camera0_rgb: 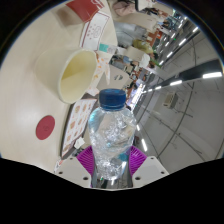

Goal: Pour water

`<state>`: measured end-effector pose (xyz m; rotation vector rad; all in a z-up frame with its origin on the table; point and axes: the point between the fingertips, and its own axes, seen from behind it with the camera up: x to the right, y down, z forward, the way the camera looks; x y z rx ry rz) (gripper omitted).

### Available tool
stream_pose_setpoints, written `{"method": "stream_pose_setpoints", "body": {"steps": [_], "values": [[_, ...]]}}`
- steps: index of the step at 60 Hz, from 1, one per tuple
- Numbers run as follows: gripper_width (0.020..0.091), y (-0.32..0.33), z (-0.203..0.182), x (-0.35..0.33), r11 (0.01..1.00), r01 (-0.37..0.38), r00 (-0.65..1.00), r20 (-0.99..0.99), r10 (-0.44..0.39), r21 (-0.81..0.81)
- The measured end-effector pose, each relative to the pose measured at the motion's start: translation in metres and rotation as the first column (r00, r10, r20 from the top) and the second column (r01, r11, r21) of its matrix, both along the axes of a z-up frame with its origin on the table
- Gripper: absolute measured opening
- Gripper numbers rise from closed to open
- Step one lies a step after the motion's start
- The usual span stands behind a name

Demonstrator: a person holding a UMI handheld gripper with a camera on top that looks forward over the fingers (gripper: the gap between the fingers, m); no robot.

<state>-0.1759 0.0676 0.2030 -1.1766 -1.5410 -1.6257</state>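
Off to the left, on the pale tabletop (40, 60), a red round disc (45, 127) and, beyond it, a cream cup (76, 76) with its mouth turned toward the camera. Just right of these, a clear water bottle (110, 140) with a blue cap (112, 99) (still screwed on), long axis pointing straight away from the gripper (110, 170), cap farthest. Pinched low on its body between both purple pads (88, 160).
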Motion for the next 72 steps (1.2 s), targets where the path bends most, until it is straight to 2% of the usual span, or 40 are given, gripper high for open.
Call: {"method": "stream_pose_setpoints", "body": {"steps": [12, 18, 24, 34, 41, 48, 56, 72], "values": [[0.0399, 0.004, -0.016, -0.005, 0.998, -0.002, 0.999, 0.042, 0.004, -0.058], [0.0402, -0.002, -0.017, -0.009, 0.998, 0.015, 0.995, -0.098, -0.021, -0.065], [0.0402, -0.002, -0.003, -0.005, 0.998, 0.028, 0.934, -0.354, -0.048, -0.062], [0.04, -0.002, 0.015, 0.007, 0.994, 0.067, 0.611, -0.784, -0.113, -0.09], [0.0402, 0.001, 0.017, 0.017, 0.99, 0.06, 0.299, -0.944, -0.138, -0.125], [0.0401, 0.008, -0.007, 0.025, 0.982, 0.047, 0.019, -0.983, -0.184, -0.183], [0.0398, 0.016, -0.052, 0.035, 0.963, 0.027, -0.182, -0.949, -0.257, -0.266], [0.0404, 0.019, -0.128, 0.04, 0.938, 0.004, -0.329, -0.886, -0.327, -0.348]]}}
